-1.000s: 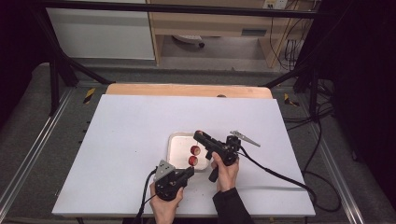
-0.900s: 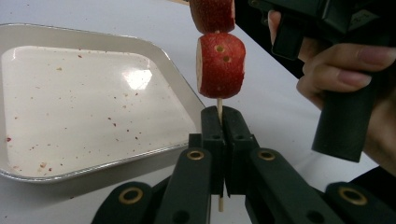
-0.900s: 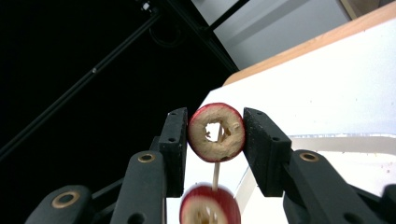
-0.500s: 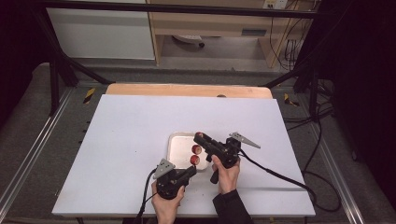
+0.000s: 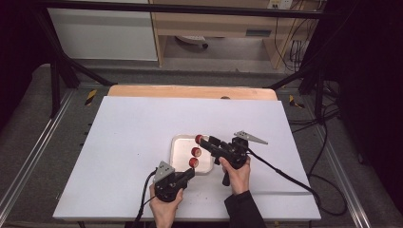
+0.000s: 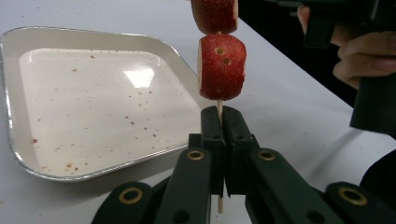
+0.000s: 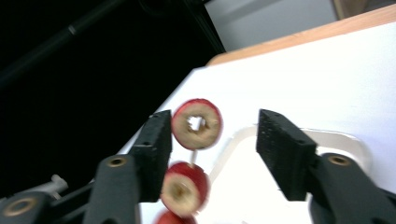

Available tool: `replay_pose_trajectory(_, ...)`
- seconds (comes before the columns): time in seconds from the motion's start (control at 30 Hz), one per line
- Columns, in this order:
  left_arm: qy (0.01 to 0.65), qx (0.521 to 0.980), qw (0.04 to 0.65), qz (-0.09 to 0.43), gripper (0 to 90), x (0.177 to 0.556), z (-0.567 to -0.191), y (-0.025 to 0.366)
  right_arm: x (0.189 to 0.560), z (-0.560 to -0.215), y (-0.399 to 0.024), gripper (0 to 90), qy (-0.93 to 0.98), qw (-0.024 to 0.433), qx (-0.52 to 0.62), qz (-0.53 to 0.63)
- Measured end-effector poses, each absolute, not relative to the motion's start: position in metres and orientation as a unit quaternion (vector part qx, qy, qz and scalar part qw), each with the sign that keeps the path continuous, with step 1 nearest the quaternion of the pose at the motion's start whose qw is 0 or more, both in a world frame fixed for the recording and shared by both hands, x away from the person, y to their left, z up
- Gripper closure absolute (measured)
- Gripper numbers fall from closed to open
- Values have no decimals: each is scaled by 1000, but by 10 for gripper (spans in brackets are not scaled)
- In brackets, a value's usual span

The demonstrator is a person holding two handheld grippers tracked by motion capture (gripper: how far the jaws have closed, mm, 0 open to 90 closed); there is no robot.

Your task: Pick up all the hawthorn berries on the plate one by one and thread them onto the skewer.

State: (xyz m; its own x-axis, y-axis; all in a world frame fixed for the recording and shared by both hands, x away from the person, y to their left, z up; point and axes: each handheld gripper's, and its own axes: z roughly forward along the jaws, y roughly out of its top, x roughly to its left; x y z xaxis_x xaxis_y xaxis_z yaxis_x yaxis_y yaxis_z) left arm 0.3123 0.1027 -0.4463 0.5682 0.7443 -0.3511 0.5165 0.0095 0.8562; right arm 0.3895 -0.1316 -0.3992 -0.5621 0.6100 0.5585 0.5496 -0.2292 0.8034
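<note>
Red fruit slices [image 6: 222,67] ride a wooden skewer [image 6: 219,110] the left claw [image 6: 219,126] pinches; right claw [image 7: 212,140] just opened.

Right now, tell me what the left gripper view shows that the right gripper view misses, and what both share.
Left gripper view: the left hand-held gripper shut on the thin wooden skewer just below the red fruit slices, and the speckled inside of the tray.

Right gripper view: the right hand-held gripper, its jaws just opened, standing either side of the top slice, whose cored centre faces the camera; also the table's wooden edge.

Both: the skewered slices, the tray and the white table top.
</note>
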Motion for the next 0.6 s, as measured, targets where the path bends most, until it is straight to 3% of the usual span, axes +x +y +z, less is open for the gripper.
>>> replay_pose_trajectory(0.3, 442, 721, 519, 122, 883, 316, -442, 114, 392, -393, -152, 186, 700, 70, 437, 561)
replay_pose_trajectory(0.6, 432, 737, 504, 127, 883, 320, -433, 126, 391, -408, -177, 81, 750, 88, 413, 509)
